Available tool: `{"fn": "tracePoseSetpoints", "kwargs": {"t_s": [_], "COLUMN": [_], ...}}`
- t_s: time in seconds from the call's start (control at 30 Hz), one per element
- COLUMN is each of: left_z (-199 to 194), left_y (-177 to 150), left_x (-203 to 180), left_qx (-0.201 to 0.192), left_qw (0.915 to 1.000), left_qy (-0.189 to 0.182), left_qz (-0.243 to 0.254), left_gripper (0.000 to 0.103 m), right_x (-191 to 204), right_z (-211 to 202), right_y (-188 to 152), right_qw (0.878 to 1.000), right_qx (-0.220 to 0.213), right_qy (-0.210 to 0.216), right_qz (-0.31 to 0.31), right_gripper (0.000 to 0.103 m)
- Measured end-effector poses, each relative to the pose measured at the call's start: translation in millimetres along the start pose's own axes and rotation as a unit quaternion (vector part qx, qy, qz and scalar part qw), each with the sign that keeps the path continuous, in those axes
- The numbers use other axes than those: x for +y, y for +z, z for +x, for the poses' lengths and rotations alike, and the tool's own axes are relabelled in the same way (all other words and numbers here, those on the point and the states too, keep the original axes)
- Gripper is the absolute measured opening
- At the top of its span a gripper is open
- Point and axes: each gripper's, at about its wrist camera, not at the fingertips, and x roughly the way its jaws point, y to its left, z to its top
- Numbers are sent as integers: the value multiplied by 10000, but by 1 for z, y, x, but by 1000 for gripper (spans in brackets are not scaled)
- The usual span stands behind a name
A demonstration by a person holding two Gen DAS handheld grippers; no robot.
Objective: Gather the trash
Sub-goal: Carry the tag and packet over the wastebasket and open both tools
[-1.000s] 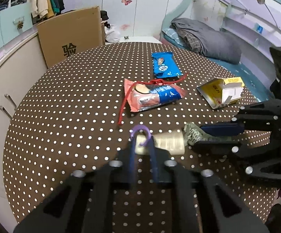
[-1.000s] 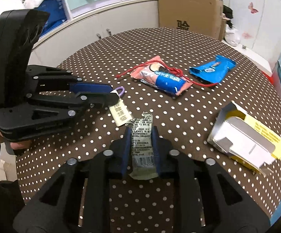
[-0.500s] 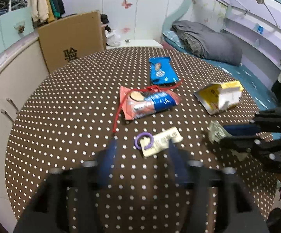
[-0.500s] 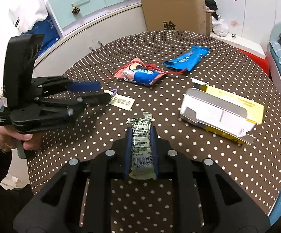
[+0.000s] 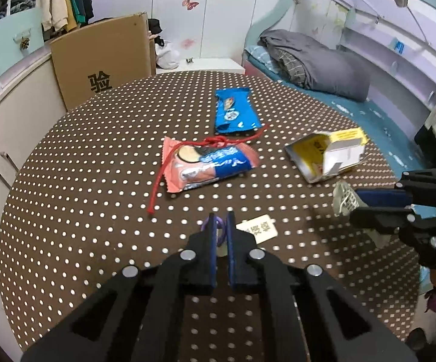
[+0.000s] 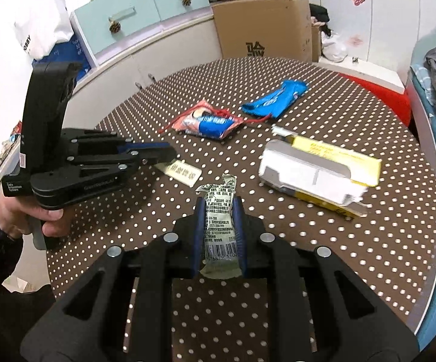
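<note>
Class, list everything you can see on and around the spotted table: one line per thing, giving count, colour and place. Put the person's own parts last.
table: one, brown with white dots, round, under everything
blue wrapper: one, blue, far side of the table
snack packet: one, pink and blue, table centre
red string: one, red, lying across the snack packet
yellow box: one, yellow and white, torn open, lying flat
tag: one, cream with a purple ring, near edge
green wrapper: one, pale green, held off the table
cardboard box: one, brown, beyond the table
bed: one, grey bedding
left gripper: black, shut on the tag's ring
right gripper: black, shut on the green wrapper
hand: one, holding the left gripper
</note>
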Motion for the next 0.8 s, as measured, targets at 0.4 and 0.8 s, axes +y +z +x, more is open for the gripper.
{"fn": "tracePoseSetpoints", "kwargs": {"t_s": [0.4,0.8], "left_z": [-21,-83], "left_y": [1,46], "left_x": [-17,-55], "left_qx": [-223,-982], "left_qw": [9997,9932], "left_qy": [-48,-563], "left_qz": [89,281], "left_gripper": [5,5], "right_x": [-24,-68], "right_z": [-39,-102], "right_y": [-3,-6], "right_qw": [9988,9905], "right_qx": [-420,-1099], "right_qy": [-168,-627], "right_qz": [192,540], "right_gripper": [19,19]}}
